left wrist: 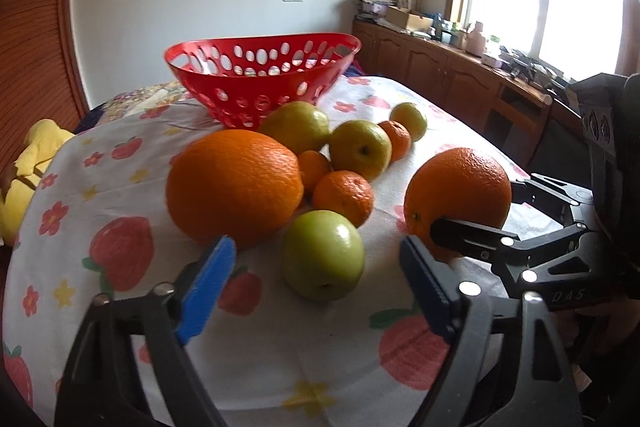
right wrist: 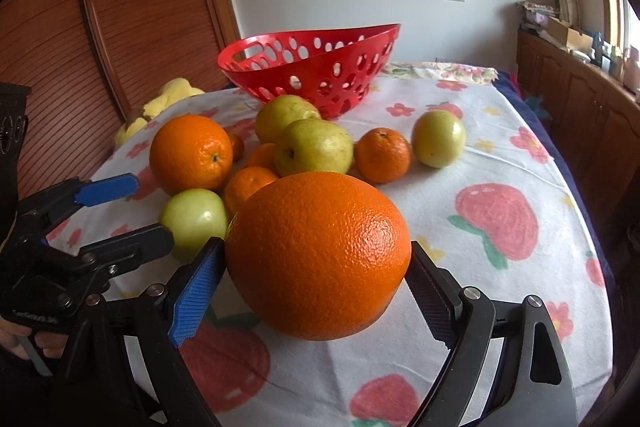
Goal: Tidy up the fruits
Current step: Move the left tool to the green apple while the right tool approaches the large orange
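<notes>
Two grippers sit low in my views, and their lower parts run off the bottom edge. My right gripper (right wrist: pixel 316 287) has a big orange (right wrist: pixel 318 253) between its pads, both pressing its sides; the fruit fills the gap and hides the cloth beneath it, so I cannot tell whether it rests on the cloth or is lifted. My left gripper (left wrist: pixel 318 285) stands fairly wide with nothing gripped: a green apple (left wrist: pixel 323 254) lies on the cloth just ahead of its tips and clear of both pads. From the left camera the right gripper's near finger covers part of the held orange. Beyond the apple lies a second big orange (left wrist: pixel 234 187), and behind that a cluster of small tangerines and yellow-green apples; several overlap, so I cannot count them surely. One small fruit behind the second orange shows only as a sliver in the right view. All of this lies on a strawberry-print cloth (left wrist: pixel 280 347). Farther back stands a red basket (left wrist: pixel 262 79) with holes in its wall; its floor is hidden by the near wall. At the left edge a yellow soft thing (left wrist: pixel 28 167) is partly cut off.
</notes>
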The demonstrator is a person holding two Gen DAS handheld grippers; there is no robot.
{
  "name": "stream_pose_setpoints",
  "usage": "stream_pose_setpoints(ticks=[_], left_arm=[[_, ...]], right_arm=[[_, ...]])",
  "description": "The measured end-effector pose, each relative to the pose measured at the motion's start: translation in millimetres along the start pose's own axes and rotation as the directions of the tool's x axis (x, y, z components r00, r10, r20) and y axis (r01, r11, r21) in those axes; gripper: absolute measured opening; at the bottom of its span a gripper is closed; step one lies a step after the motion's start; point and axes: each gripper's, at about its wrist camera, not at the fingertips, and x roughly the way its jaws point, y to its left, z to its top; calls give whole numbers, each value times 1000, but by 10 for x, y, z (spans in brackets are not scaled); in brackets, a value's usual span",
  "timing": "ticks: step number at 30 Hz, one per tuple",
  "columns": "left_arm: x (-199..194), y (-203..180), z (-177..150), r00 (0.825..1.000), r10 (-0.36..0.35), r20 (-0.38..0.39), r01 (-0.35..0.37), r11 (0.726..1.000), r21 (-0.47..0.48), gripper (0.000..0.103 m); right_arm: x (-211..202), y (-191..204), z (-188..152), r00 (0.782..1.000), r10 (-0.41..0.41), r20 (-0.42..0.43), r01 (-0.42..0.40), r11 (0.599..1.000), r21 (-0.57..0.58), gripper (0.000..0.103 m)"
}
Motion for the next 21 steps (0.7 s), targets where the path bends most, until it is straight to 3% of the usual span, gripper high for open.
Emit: stream_pose_setpoints(ticks=[4,21], left_arm=[[65,-12,23,1000,-7,-15,7,1000,-7,65],[254,-95,-15,996,39,-80,-34,998,52,65]], right_arm=[[-20,-8,-27,1000,-2,6,2,1000,-6,90],[-6,5,-40,1000,-5,15,5,1000,-23,91]])
